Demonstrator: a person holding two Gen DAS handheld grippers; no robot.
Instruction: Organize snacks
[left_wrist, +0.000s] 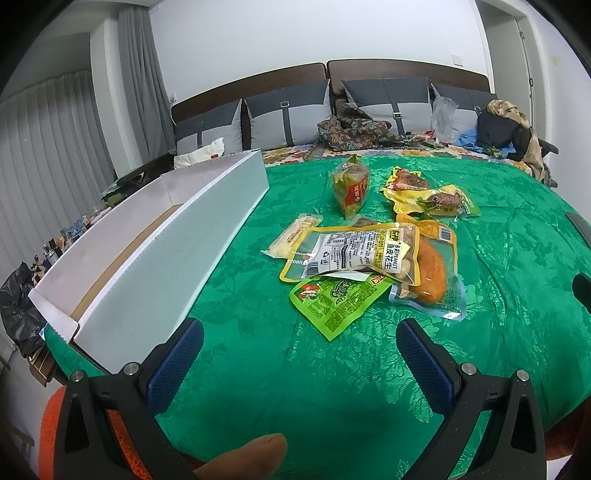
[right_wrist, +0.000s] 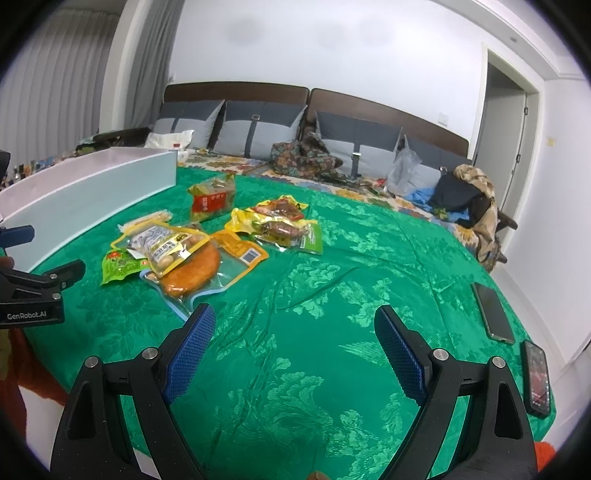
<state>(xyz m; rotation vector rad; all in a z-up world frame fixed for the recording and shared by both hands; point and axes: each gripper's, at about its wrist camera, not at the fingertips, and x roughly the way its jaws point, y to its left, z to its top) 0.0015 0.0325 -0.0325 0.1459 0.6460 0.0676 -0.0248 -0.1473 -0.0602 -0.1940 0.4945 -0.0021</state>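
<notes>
Long white cardboard box (left_wrist: 155, 254) at the left edge of the bed (left_wrist: 498, 280), open on top, long axis running from the near edge away toward the pillows (left_wrist: 288, 118); only a brown floor visible inside, no snacks seen in it. Beside it on the green bedspread, a loose pile of snack packets: peanut pouch (left_wrist: 354, 254) with yellow border lying flat on top, long axis across the view, printed end toward the right; under it an orange-filled clear pouch (left_wrist: 432, 277) and a green packet (left_wrist: 332, 299) poking toward the near edge; a pale wrapped bar (left_wrist: 291, 236) angled toward the box. Farther back, a red-and-green packet (left_wrist: 351, 184) standing apart, and two yellow packets (left_wrist: 424, 192) overlapping. Two phones (right_wrist: 495, 314) near the right edge of the bed. Left hand-held gripper (left_wrist: 299, 332) spread wide, empty, hovering short of the pile. Right hand-held gripper (right_wrist: 295, 321) likewise spread wide over bare bedspread, holding nothing.
</notes>
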